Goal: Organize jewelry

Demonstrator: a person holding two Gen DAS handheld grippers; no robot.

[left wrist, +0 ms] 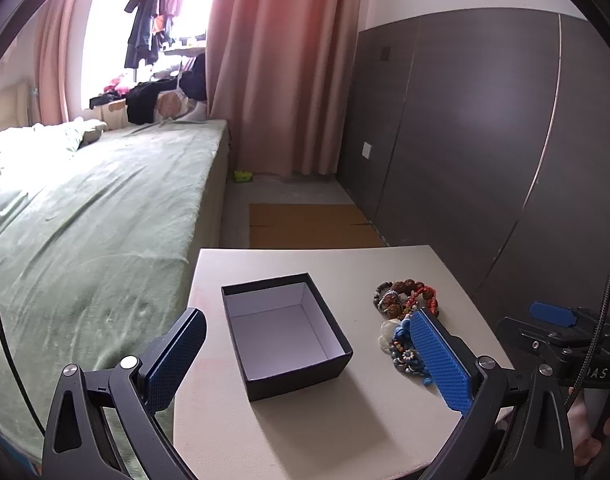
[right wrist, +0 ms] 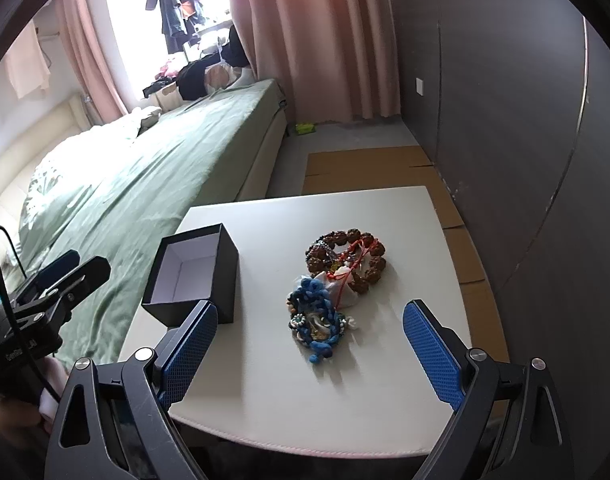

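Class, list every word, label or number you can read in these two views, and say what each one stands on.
"AS": end of a white print, the rest cut off, on the black camera mount at the right edge of the left wrist view.
White print on the black mount at the left edge of the right wrist view: too blurred to read.
Box, jewelry, table: no text.

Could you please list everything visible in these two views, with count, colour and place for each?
box: one, black outside, white inside, open and empty, left part of the table
jewelry pile: one heap, brown beads, blue beads, red cord, right of the box
table: one, white, beside the bed
bed: one, green cover, left
curtains: pink, by the window
cardboard: brown, flat on the floor
left gripper: black, blue pads, open
right gripper: black, blue pads, open
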